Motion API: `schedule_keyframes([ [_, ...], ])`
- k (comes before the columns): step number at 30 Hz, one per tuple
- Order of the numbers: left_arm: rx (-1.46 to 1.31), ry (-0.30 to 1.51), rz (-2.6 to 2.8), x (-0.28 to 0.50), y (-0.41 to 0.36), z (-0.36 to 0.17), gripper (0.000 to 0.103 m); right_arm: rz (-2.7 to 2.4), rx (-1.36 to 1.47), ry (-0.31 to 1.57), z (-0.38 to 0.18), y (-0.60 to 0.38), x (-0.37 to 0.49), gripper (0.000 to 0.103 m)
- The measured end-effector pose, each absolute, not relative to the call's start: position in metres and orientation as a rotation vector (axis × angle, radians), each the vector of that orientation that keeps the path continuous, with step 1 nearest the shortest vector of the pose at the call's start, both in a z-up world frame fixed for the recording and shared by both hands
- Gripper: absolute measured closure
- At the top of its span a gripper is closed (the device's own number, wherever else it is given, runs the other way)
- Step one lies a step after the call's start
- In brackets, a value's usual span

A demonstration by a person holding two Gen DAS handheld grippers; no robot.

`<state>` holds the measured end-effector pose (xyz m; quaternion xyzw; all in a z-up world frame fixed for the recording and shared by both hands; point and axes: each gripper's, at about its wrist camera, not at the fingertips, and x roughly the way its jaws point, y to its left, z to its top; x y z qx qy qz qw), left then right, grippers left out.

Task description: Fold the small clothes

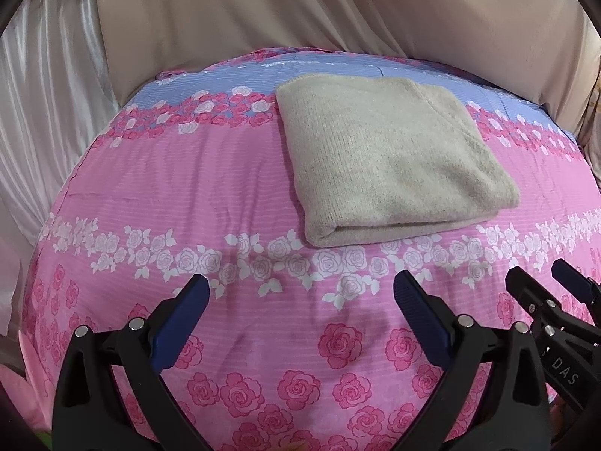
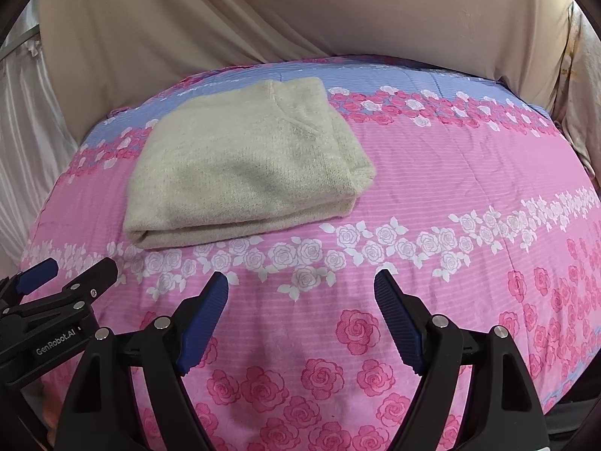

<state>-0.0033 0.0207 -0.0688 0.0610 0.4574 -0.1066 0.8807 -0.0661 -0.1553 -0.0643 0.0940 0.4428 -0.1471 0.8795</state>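
Observation:
A cream knit garment lies folded into a thick rectangle on the pink rose-print bed cover. In the right wrist view the garment sits at the upper left. My left gripper is open and empty, held above the cover, short of the garment's near edge. My right gripper is open and empty, to the right of the garment's near edge. Each gripper shows in the other's view: the right one at the lower right, the left one at the lower left.
Beige draped cloth hangs behind the bed. A shiny white curtain hangs at the left. The cover's blue band runs along the far edge. The cover spreads wide to the right of the garment.

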Motion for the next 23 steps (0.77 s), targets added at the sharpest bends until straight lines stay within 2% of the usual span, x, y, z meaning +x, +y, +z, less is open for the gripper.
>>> schedule_keyframes([
  [23, 0.125, 0.943, -0.213, -0.0038, 0.0198, -0.0694, 0.005, -0.311, 0.194, 0.924, -0.0682, -0.1499, -0.0618, 0.025],
])
